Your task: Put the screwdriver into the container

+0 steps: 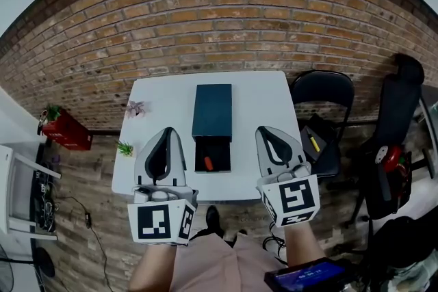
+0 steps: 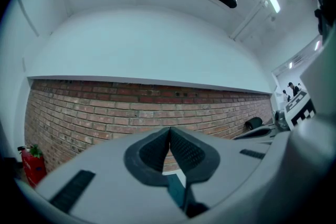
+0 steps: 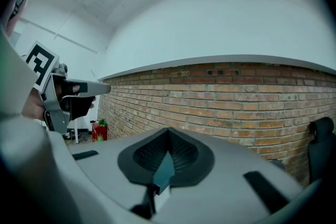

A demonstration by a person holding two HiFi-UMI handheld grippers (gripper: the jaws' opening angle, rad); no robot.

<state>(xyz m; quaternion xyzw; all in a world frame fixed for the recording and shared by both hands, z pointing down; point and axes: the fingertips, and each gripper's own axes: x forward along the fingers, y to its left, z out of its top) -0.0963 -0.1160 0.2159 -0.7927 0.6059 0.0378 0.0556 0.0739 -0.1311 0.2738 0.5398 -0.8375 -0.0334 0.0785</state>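
Standing against a red-brick wall (image 1: 219,10) on a wood-plank floor (image 1: 75,181) is one white rectangular table (image 1: 260,99). At its middle lies one dark teal box-shaped container (image 1: 212,111), whose near compartment is open. One orange-handled screwdriver (image 1: 207,163) lies inside that open compartment.

Two small plants sit on the table's left side: a pale purple potted plant (image 1: 135,108) at the far corner and a green potted plant (image 1: 124,148) nearer. To the right of the table are two seats, a black folding chair (image 1: 321,89) and, further right, a black office chair (image 1: 400,99).

Two grippers hover over the near edge. The left gripper (image 1: 166,130) is left of the container and the right gripper (image 1: 265,130) is right of it. Each has its jaws pressed together on nothing.
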